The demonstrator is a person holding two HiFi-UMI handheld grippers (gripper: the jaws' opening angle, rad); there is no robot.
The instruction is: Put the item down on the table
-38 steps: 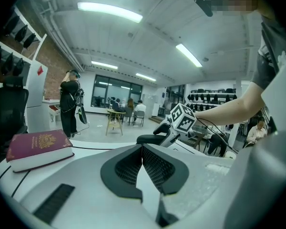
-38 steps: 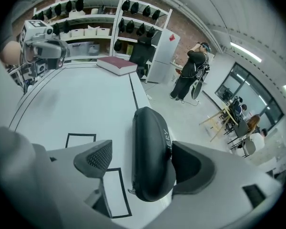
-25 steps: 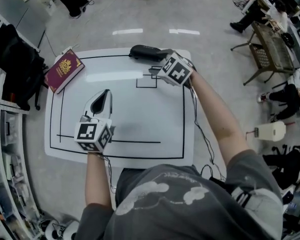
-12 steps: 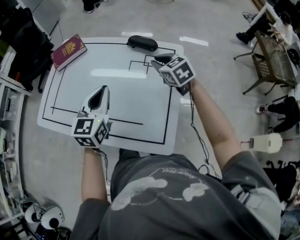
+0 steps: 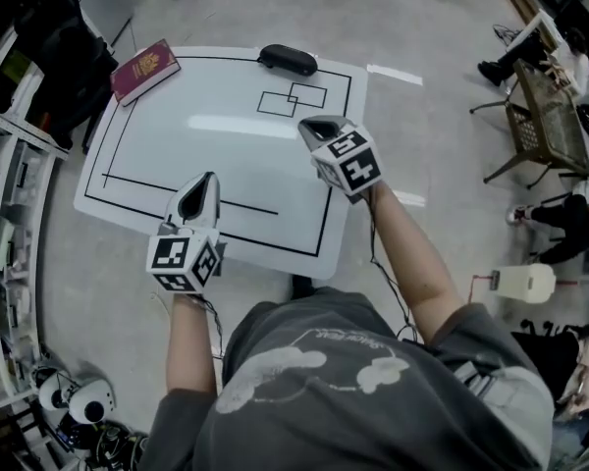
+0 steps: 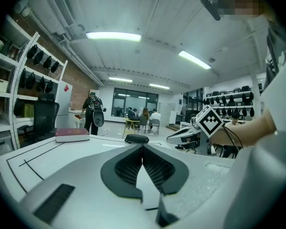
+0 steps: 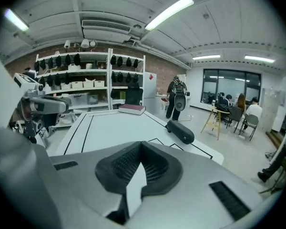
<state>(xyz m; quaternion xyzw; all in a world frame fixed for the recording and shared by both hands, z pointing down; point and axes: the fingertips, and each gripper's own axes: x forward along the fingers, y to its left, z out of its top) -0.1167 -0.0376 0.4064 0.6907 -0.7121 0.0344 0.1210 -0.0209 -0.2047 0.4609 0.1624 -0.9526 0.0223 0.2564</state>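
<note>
My right gripper (image 5: 317, 126) has its jaws pressed together on nothing, and the right gripper view shows only bare pads meeting. My left gripper (image 5: 200, 189) is likewise closed and empty. Both hang above the white table (image 5: 236, 155), well apart from each other.

The black case (image 5: 288, 59), which I take for the task's item, already lies flat on the table at its far edge, just beyond the drawn rectangles (image 5: 293, 99) and clear of both tools.

The risk I see is that edge. A careless forward sweep of the right gripper could nudge the case off onto the floor. The red book (image 5: 144, 70) sits at the far left corner, equally exposed.

The middle of the table is bare, giving me ample room. The left gripper hovers near the near edge, the right close to the right-hand edge.
</note>
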